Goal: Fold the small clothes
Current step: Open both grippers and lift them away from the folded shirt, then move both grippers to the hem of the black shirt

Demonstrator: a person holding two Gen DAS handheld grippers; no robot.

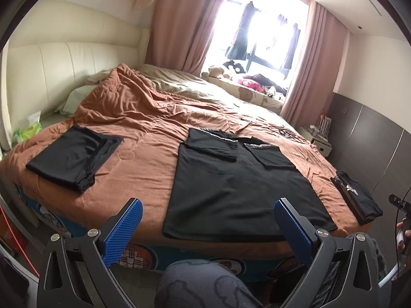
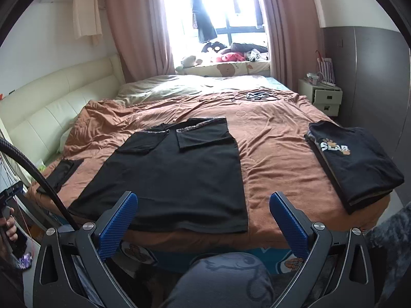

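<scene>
left wrist view: left gripper (image 1: pixel 208 220) spread wide, empty, hanging off the bed (image 1: pixel 143 133) edge; black shirt (image 1: pixel 231 184) flat mid-bed, sleeves folded in, likely ready for the bottom fold; folded black garment (image 1: pixel 74 154) set aside left.
right wrist view: right gripper (image 2: pixel 203 215) spread wide, empty; shirt's near hem just ahead; printed folded shirt (image 2: pixel 354 164) right.
hidden: hems partly behind gripper pads; print partly illegible.

Spread tongs (image 1: pixel 206 220) above black shirt (image 1: pixel 239 187)

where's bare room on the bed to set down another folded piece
Bare quilt lies between the half-folded shirt and the printed folded shirt, and between it and the plain folded pile. The far edge holds cables.
</scene>
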